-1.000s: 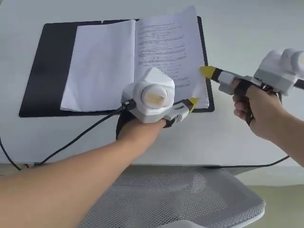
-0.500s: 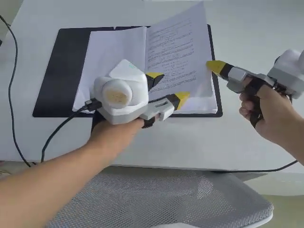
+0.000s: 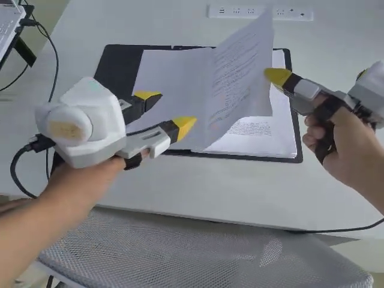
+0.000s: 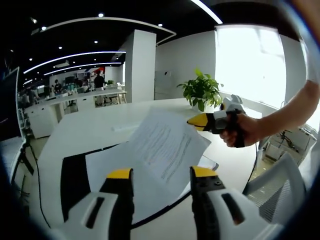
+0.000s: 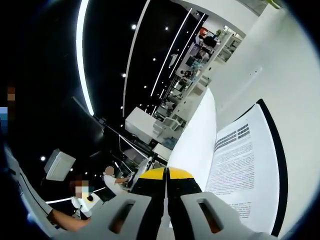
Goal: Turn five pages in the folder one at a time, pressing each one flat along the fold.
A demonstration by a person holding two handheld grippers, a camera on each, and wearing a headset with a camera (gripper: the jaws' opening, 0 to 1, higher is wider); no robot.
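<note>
We hold one printed page (image 3: 237, 84) mid-turn above the black folder (image 3: 117, 60), right tool (image 3: 273, 76) pinching its edge, left tool (image 3: 165, 111) spread beside the folder; pressing remains, page count unknowable.

lifted page (image 3: 240, 78) hides part of folder (image 3: 115, 69) | its print too small to read | laptop (image 3: 7, 21), probably, cut by left edge

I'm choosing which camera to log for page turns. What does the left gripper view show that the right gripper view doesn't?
Left gripper view: the open left gripper, the right gripper pinching the lifted page at its edge, a potted plant. Right gripper view: the print on the flat page underneath. Both: the lifted page and the black folder.
</note>
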